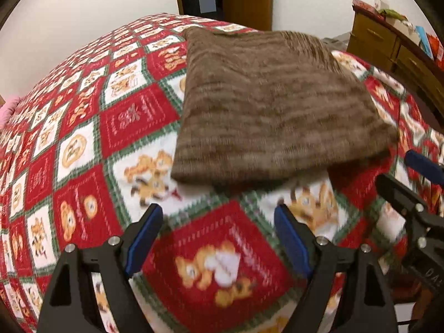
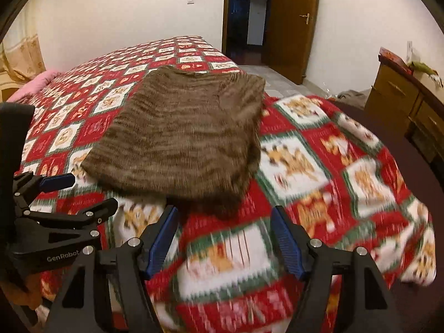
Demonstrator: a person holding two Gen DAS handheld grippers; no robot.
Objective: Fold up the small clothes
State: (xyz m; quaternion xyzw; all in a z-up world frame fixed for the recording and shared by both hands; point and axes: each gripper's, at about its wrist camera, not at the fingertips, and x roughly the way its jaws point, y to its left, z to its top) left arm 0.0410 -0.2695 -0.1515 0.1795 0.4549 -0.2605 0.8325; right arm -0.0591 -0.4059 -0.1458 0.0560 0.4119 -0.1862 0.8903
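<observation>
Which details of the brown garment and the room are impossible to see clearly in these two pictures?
- Brown garment: motion blur in both views hides its type and fold layers.
- Its underside: hidden against the blanket.
- Items on the dresser: small, cut by the left view's edge.
- Beyond the doorway: too dark.

A home bedroom: a bed (image 2: 319, 144) under a red, white and green patchwork blanket (image 1: 83, 144) fills the room, with a pink pillow (image 2: 41, 82) at its far end, plain white walls, a wooden door (image 2: 291, 22) open onto a dark hallway, and a cluttered wooden dresser (image 2: 402, 102) alongside
</observation>
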